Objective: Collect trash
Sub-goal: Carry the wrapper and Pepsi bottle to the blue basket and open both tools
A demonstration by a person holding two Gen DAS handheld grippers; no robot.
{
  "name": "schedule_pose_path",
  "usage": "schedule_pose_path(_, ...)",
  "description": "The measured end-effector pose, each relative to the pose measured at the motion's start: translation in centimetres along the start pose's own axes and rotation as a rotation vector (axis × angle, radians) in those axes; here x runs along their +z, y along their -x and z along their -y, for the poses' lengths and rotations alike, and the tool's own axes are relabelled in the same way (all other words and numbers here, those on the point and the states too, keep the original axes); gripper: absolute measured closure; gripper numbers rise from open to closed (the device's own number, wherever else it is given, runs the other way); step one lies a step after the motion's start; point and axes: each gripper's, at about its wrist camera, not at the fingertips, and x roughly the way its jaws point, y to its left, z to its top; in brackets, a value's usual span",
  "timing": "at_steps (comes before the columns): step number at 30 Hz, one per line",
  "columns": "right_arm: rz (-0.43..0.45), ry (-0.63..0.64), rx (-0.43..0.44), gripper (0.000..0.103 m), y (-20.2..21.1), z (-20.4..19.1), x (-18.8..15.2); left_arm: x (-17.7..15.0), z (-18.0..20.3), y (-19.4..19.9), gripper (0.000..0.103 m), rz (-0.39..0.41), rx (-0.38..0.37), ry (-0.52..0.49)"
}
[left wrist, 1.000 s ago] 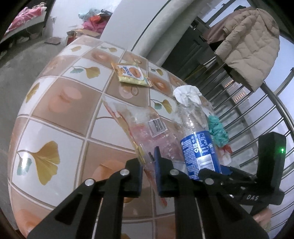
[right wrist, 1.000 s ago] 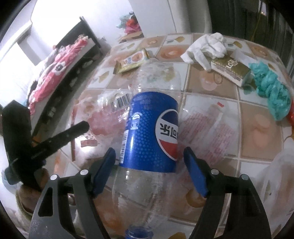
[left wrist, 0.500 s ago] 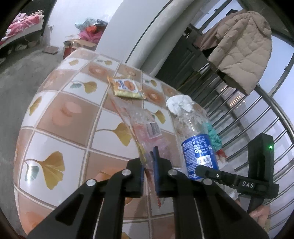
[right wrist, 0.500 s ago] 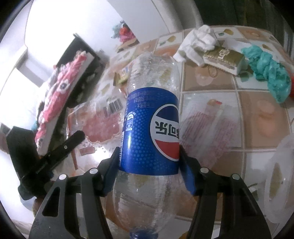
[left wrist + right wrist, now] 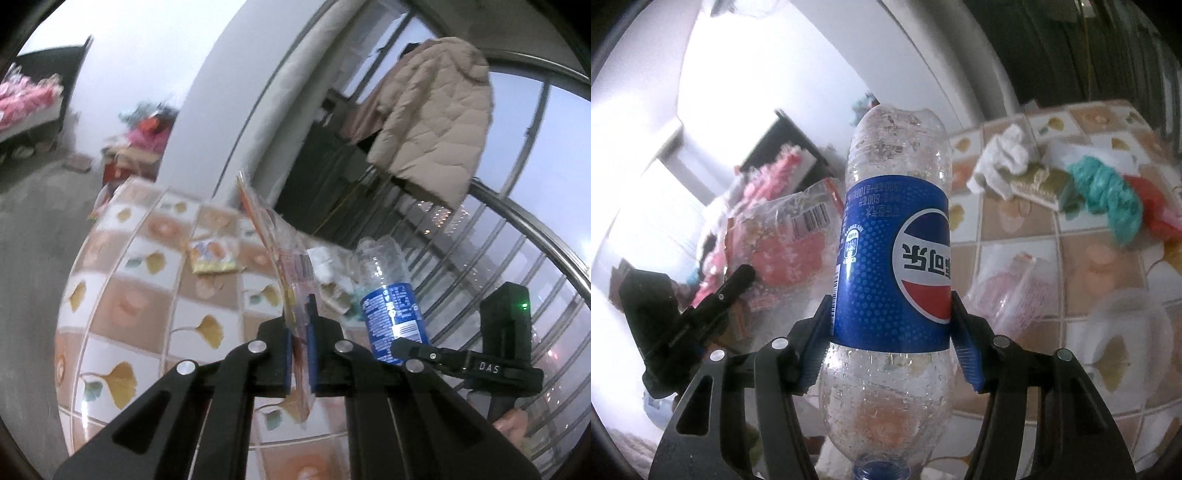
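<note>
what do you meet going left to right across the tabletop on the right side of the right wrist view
white crumpled tissue → gold box → teal crumpled bag → red bag

Tiled table [image 5: 122, 306] w/ snack packet [image 5: 213, 254], tissue [image 5: 1004, 155], teal rag [image 5: 1108, 192].

Your bottle [image 5: 892, 266] carries a blue label with the red, white and blue Pepsi roundel and Chinese characters, all upside down, plus small print reading 600. On the wrapper [image 5: 798, 236] to its left you can see a barcode, digits unreadable. The right gripper [image 5: 489, 367] bears "DAS".
</note>
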Motion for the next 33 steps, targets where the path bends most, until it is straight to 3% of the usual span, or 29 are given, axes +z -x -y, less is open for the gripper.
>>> schedule_pose_path(8,0.165,-0.077,0.047,0.047,7.1,2.9,-0.4,0.4,8.0,0.2,0.097,0.004,-0.128,-0.15)
schedule_pose_path(15,0.35,-0.259,-0.025,0.046,15.7,9.8,-4.4,-1.5,18.8,-4.0,0.097,-0.084,-0.292,-0.322)
schedule_pose_path(20,0.484,-0.48,-0.111,0.046,22.3,17.7,-10.1,-5.2,27.9,-9.4,0.097,-0.25,-0.421,-0.413)
schedule_pose_path(27,0.595,-0.853,-0.223,0.046,28.2,28.5,-19.7,-13.5,40.3,-18.4,0.097,-0.529,-0.453,-0.588)
schedule_pose_path(30,0.609,-1.046,-0.177,0.046,28.2,33.0,-23.6,-17.9,44.7,-22.9,0.097,-0.639,-0.425,-0.672)
schedule_pose_path(33,0.631,-1.221,-0.072,0.046,26.7,37.4,-26.4,-20.7,47.3,-26.2,0.097,-0.703,-0.401,-0.721)
